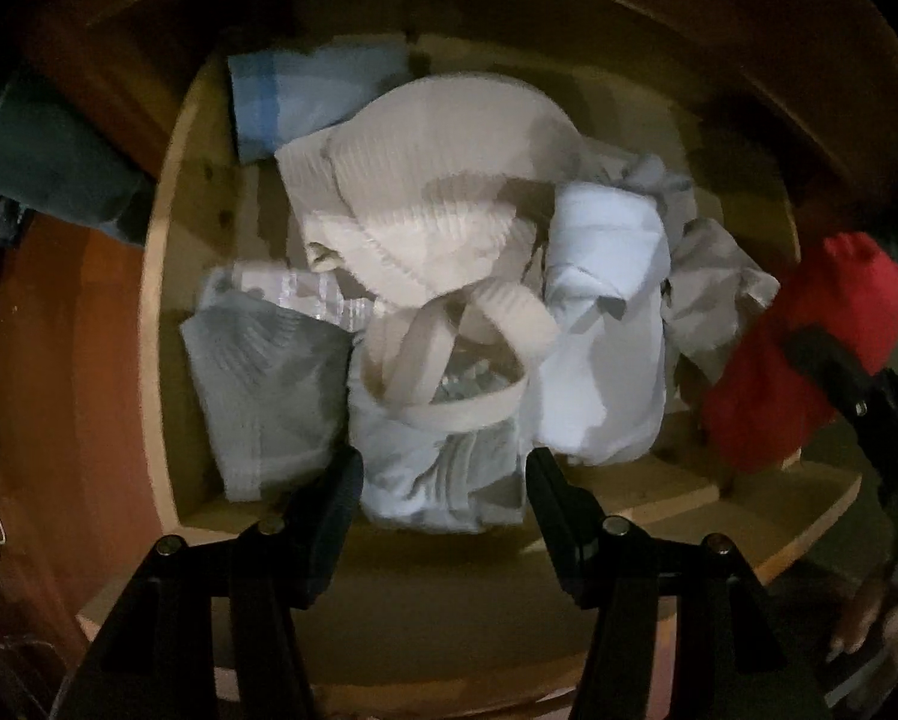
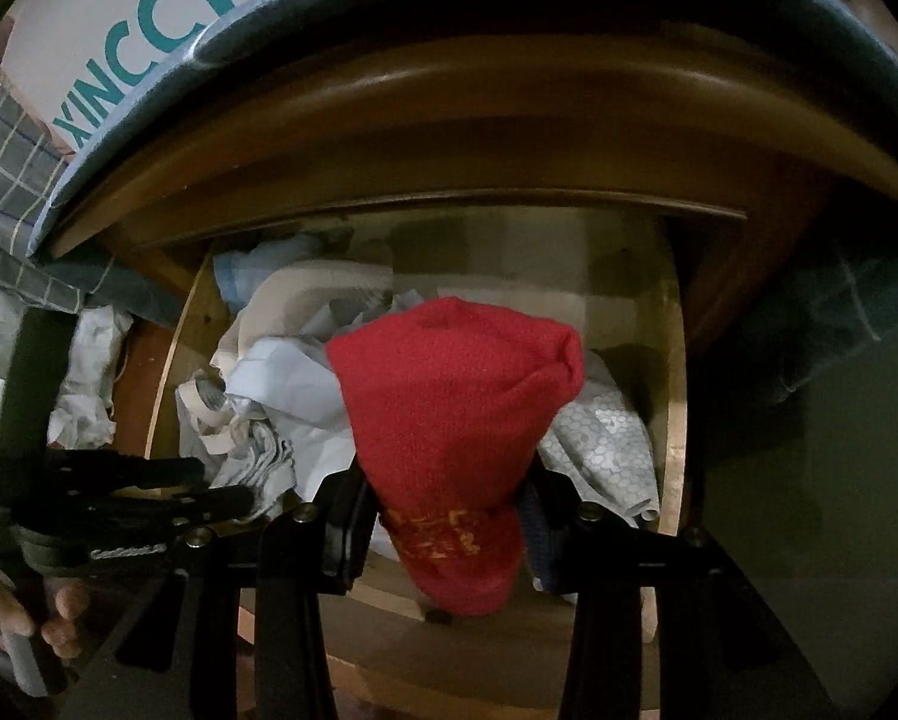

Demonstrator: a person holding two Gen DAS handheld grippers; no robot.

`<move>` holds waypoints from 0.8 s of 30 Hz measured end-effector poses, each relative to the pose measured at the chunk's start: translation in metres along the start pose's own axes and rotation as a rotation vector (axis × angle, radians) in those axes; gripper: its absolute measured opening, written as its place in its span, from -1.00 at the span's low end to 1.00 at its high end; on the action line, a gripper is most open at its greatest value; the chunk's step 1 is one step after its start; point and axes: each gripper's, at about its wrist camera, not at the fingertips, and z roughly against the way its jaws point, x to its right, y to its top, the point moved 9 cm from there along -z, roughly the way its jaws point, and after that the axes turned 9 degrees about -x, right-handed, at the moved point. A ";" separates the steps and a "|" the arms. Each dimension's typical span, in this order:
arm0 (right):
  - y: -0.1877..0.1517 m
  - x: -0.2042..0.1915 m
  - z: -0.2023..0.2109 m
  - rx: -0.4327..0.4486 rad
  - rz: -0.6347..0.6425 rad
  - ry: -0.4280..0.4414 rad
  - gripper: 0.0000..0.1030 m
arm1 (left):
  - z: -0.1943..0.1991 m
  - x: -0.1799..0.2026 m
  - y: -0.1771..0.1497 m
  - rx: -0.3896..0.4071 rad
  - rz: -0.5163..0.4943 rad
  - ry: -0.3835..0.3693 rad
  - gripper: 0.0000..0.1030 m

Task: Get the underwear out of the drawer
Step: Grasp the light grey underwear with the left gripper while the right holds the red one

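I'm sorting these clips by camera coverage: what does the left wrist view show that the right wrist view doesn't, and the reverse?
Only the left wrist view: the left gripper from behind, jaws open above the pile with nothing between them, and a grey folded garment at the drawer's left.

Only the right wrist view: the right gripper shut on the red garment, yellow marks on that garment, and a printed box on top of the cabinet.

Both: the wooden drawer, the beige ribbed garment, the red garment.

A white box printed with teal letters sits atop the cabinet; checked cloth hangs beside it.
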 end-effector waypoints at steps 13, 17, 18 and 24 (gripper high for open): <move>0.002 -0.004 -0.004 -0.010 0.014 0.010 -0.25 | -0.012 -0.006 0.016 0.003 0.021 0.038 -0.39; 0.002 -0.004 -0.004 -0.007 0.012 0.010 -0.25 | -0.001 -0.011 0.013 0.032 0.020 0.042 -0.61; 0.002 -0.005 -0.004 -0.006 0.013 0.008 -0.25 | 0.000 -0.011 0.012 0.033 0.023 0.038 -0.63; 0.001 -0.004 -0.004 0.001 0.003 0.004 -0.25 | 0.020 -0.008 0.005 0.060 0.019 0.027 -0.86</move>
